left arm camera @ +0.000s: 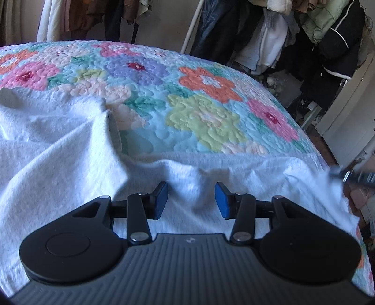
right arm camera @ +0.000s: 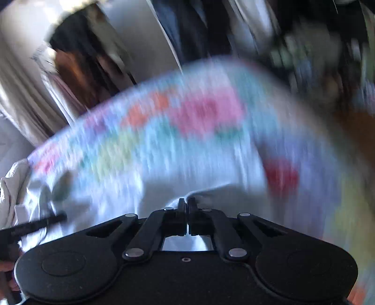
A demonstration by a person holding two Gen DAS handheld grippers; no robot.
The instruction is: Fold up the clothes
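Note:
A white garment (left arm camera: 70, 164) lies rumpled across the near part of a bed with a flowered quilt (left arm camera: 187, 93). My left gripper (left arm camera: 191, 199) is open just above the garment's near middle, its blue pads (left arm camera: 222, 201) apart with cloth showing between them. In the right wrist view my right gripper (right arm camera: 186, 204) is shut on an edge of the white garment (right arm camera: 211, 194), which rises to a peak at the fingertips. That view is heavily blurred. The right gripper also shows at the garment's right corner in the left wrist view (left arm camera: 351, 176).
Hanging clothes on a rack (left arm camera: 281, 35) stand beyond the bed at the right, with more clothes (left arm camera: 82, 16) at the back left. The bed edge drops off at the right to the floor (left arm camera: 321, 138). The left gripper shows at the left edge of the right wrist view (right arm camera: 35, 225).

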